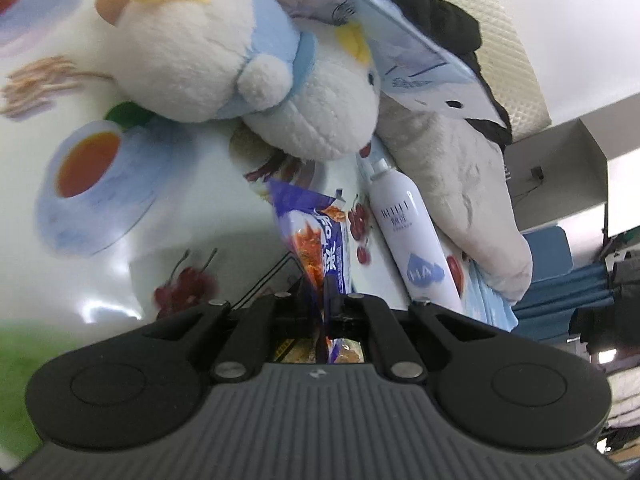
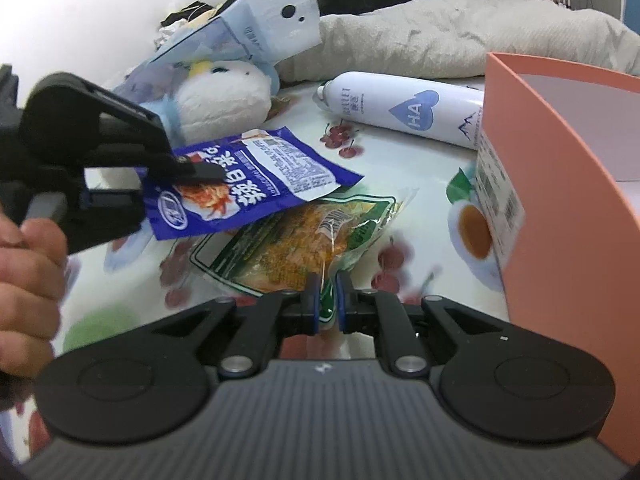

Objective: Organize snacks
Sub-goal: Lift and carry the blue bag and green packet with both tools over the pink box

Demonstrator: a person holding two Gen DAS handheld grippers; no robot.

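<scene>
Fruit-print tablecloth (image 1: 120,240) fills your left wrist view; your left gripper (image 1: 326,304) clamps the blue snack packet (image 1: 316,248). Right wrist view: your right gripper (image 2: 328,300) pinches the green snack packet (image 2: 304,240); next, probably carry both into the orange box (image 2: 568,216) alongside.

table (image 2: 400,152): printed oilcloth; on it: plush toy (image 2: 224,96); spray bottle (image 2: 404,110); orange box (image 2: 560,200)

Home setting — cluttered household table

Fruit-and-teacup print tablecloth (image 2: 400,148), plush toy (image 2: 224,100), rumpled beige blanket (image 2: 460,36), dark clothes heaped behind — lived-in room.
</scene>
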